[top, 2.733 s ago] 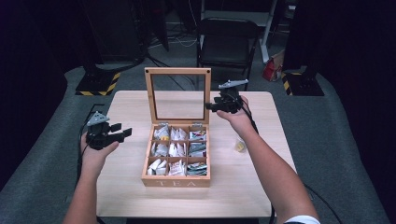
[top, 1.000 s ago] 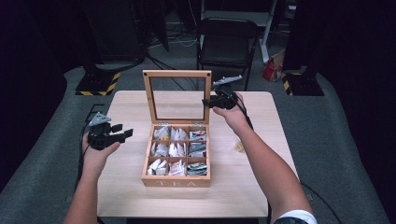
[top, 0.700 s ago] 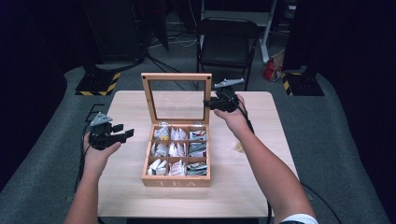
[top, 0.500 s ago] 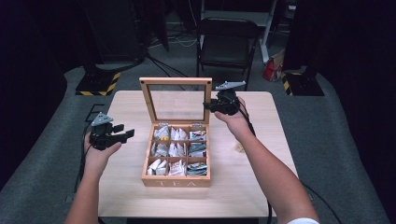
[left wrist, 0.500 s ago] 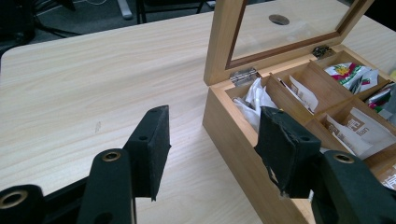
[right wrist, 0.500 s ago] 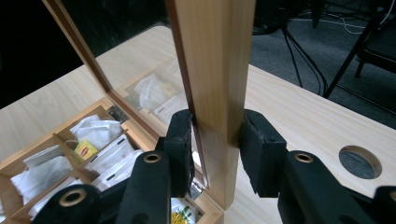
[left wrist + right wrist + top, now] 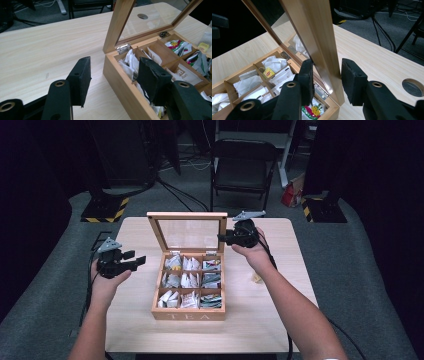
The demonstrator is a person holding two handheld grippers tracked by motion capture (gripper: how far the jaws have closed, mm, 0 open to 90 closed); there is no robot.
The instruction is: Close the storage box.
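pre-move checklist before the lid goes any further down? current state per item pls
1. Right claw straddles the lid side frame: ok; the frame stands between its jaws.
2. Pads pressing on the frame: cannot tell; a gap shows at one pad in the right claw view.
3. Lid hinged, roughly upright over the tea box: ok.
4. Tea bags below the compartment rims: cannot tell; some white packets stand high near the hinges.
5. Left claw clear of the lid's path: ok; it hovers open beside the box's left wall, holding nothing.
6. Small item on the table by the right forearm, outside the box: ok.
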